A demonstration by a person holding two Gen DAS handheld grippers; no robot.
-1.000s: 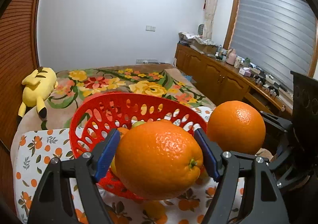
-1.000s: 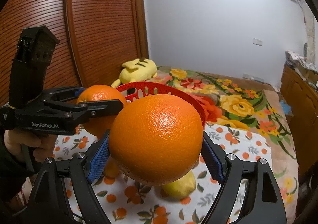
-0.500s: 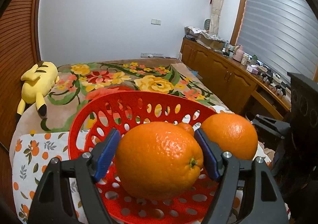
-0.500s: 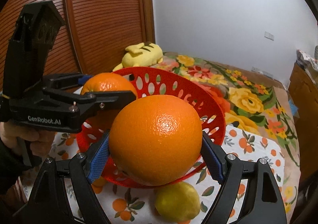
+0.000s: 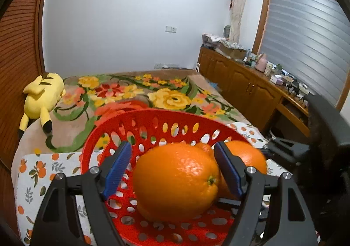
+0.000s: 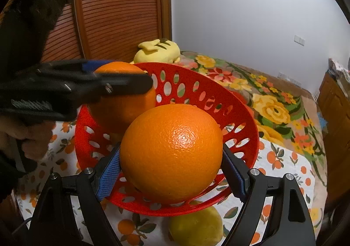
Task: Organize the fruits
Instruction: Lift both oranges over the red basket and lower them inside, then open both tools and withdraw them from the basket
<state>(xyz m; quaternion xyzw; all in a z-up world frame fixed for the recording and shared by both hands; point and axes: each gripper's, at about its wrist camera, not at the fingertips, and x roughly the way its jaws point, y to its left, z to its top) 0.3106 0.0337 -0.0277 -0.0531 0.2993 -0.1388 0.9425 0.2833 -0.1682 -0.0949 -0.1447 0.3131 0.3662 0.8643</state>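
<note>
Lemon [image 6: 195, 223] half hidden under red basket [image 6: 240, 115]

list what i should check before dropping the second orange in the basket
1. left gripper open: ok, there is a gap between one pad and the left orange.
2. Left orange resting in the red basket: ok.
3. right gripper firm on the right orange: ok, both pads press on it.
4. Right orange inside the basket rim: ok.
5. Free landing spot beneath it: cannot tell, the fruit hides the floor.
6. lemon in the basket: not ok, it lies outside on the cloth.
</note>
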